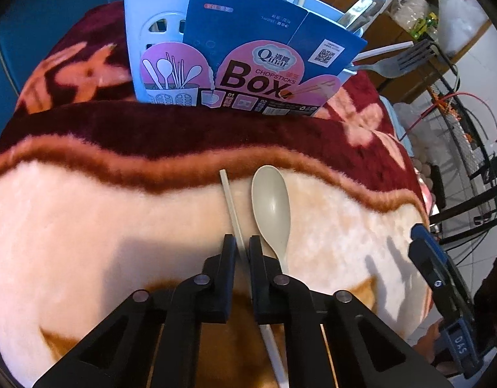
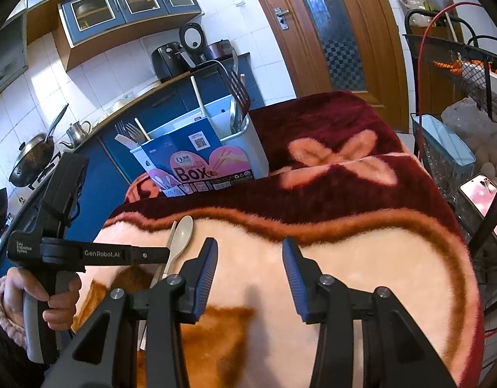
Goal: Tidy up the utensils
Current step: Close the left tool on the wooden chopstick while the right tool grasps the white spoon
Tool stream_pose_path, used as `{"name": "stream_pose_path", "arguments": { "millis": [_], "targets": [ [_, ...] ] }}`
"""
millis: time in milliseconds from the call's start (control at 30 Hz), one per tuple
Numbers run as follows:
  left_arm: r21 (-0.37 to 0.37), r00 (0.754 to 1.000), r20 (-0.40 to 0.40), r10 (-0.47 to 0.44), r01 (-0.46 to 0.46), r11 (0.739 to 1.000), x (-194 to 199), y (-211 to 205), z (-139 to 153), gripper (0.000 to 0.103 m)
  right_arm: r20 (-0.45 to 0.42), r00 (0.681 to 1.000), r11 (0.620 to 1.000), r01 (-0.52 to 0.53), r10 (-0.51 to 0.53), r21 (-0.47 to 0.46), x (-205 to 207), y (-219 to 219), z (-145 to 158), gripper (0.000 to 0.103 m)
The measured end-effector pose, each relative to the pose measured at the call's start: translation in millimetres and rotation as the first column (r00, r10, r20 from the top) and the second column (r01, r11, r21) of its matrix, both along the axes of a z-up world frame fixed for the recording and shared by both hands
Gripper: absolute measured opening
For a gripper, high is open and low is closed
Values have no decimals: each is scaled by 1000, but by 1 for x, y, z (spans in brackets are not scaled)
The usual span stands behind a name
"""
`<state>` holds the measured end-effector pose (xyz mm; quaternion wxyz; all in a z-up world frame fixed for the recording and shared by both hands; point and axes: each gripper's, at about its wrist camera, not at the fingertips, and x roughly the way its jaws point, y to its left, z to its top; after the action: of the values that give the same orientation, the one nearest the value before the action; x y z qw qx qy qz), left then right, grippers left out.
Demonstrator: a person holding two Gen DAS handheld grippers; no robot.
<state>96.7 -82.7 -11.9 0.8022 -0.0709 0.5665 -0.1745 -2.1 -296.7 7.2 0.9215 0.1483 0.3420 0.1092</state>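
Cream chopstick [image 1: 230, 200] pinched in left gripper [image 1: 242, 245]; right gripper [image 2: 248, 252] half-open, empty; spoon [image 1: 271, 203] still outside holder [image 1: 151, 26].

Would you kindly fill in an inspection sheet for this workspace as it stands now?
Surface: plush blanket, cream and maroon with flowers, covers the table.
Job's things: white chopstick and beige spoon lie side by side on the blanket; pale blue utensil holder at the far edge holds forks and other utensils.
Clutter: printed "Chopsticks Box" card leans on the holder's front.
Grippers: left gripper shut on the chopstick; right gripper open, nothing between its fingers.
Cables: red cable by the wire rack on the right.
Surroundings: kitchen counter with wok, kettle, air fryer; wooden door.
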Motion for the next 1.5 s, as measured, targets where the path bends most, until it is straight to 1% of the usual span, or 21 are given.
{"name": "stream_pose_path", "arguments": {
  "millis": [133,200,233,300,400,467,533,600,667,733,867,967,1100,1200,1333,1500],
  "targets": [
    [-62,1000,-5,17,-17,998,-3,9,-2,6,-15,1000,1000,-8,8,-11,2,4,-2,45],
    [-125,1000,-8,15,-16,992,-5,14,-1,5,-25,1000,1000,-14,14,-14,4,7,-2,45],
    [-142,1000,-4,18,-18,990,-6,17,1,5,-33,999,1000,-17,17,-14,5,8,-3,45],
    [-164,999,32,24,-18,986,-10,23,6,5,-48,999,1000,-24,23,-14,8,11,-4,45],
    [-163,994,105,43,-26,986,-16,32,16,5,-70,997,999,-43,41,-26,12,19,-5,45],
    [-153,984,164,62,-37,988,-20,37,24,4,-84,995,998,-62,60,-31,16,26,-5,45],
    [-133,966,241,91,-60,989,-24,43,32,4,-99,992,996,-82,79,-29,20,32,-6,45],
    [-111,947,299,113,-83,990,-27,50,38,4,-125,987,995,-103,101,-15,28,38,-8,45],
    [-116,936,330,127,-94,989,-29,60,42,4,-145,982,993,-121,117,-14,34,46,-10,45],
    [-112,928,349,132,-99,989,-30,64,44,4,-160,978,990,-137,132,-20,41,55,-11,45],
    [-80,908,393,146,-125,989,-33,72,47,4,-185,970,986,-163,155,-28,52,67,-12,45],
    [-62,889,431,155,-142,988,-35,76,49,4,-210,963,983,-178,166,-38,60,76,-14,45],
    [-30,860,490,144,-148,989,-38,81,56,4,-255,951,980,-192,174,-49,73,86,-19,45],
    [-30,843,521,136,-141,990,-37,84,62,4,-287,943,977,-199,171,-72,82,92,-23,45],
    [-33,833,541,115,-115,993,-35,82,68,4,-302,935,968,-226,185,-107,91,98,-20,45],
    [-51,829,550,104,-91,995,-31,81,71,4,-324,922,953,-267,210,-145,101,105,-21,45]
  ]
}}
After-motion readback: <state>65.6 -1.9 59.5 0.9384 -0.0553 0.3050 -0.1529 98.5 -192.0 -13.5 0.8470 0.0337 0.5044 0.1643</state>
